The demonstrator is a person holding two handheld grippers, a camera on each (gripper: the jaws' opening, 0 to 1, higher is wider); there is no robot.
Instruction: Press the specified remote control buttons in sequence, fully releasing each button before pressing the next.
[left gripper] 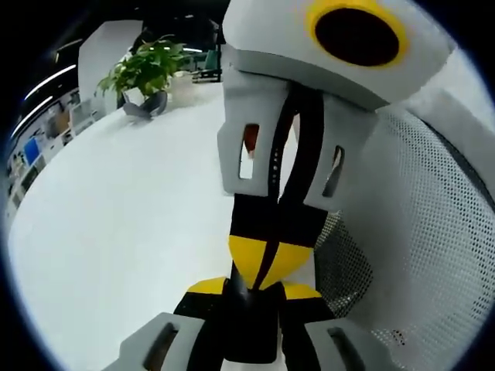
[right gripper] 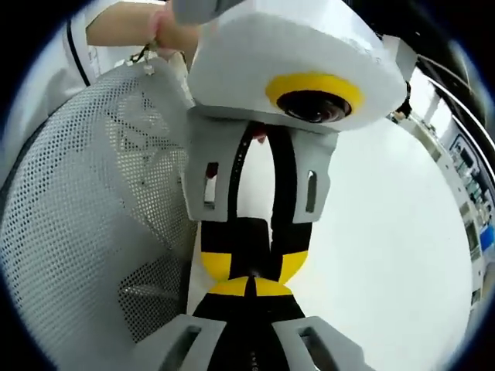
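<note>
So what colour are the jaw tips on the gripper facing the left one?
Yellow, on black jaws, where the right gripper meets the left gripper; best in the left gripper view.

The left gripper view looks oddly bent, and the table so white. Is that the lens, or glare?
Left gripper view: the fisheye lens curves the white table edge and swells the other hand-held gripper looming close; even overhead light washes the tabletop nearly featureless, while the potted plant stays fairly sharp. Right gripper view: same curving, a bright plain table, and a crisp mesh chair back.
</note>
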